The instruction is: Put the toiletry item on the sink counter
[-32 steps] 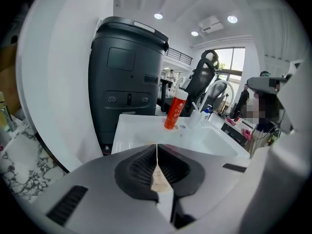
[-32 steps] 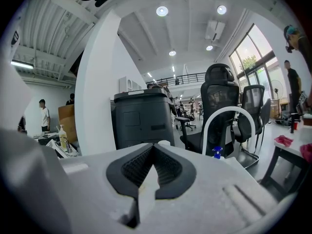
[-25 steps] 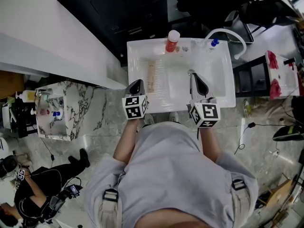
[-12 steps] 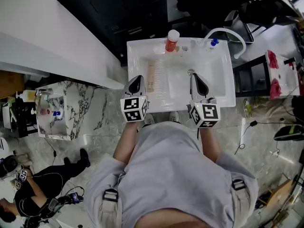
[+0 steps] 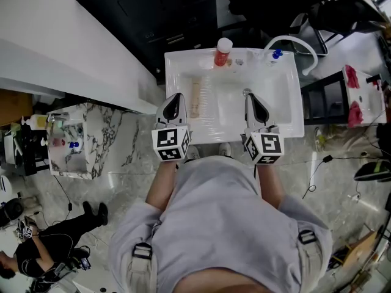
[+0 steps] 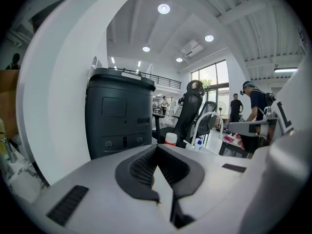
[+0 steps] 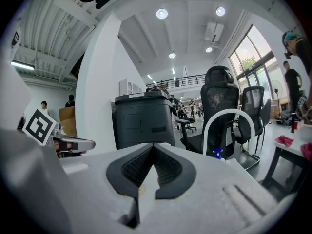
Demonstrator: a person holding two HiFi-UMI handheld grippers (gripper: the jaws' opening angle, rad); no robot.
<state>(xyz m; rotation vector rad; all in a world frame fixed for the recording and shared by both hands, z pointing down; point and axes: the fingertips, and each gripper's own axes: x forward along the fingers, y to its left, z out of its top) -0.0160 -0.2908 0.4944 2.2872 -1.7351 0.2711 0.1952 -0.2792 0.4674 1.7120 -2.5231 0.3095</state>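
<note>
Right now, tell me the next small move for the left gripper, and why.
Probably open the left gripper and ease it down toward the pale elongated item lying in the sink: its fingers are shut on nothing, and in the head view that item lies just to their right.

Over the sink basin my way ahead is open. A pale tube lies on its left ledge. A red bottle, blue-capped bottle and arched faucet line the back rim.

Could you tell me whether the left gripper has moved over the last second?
Yes, slightly. In the head view the left gripper's marker cube has slid back toward the person and a little left, judged against the sink's near rim.
</note>
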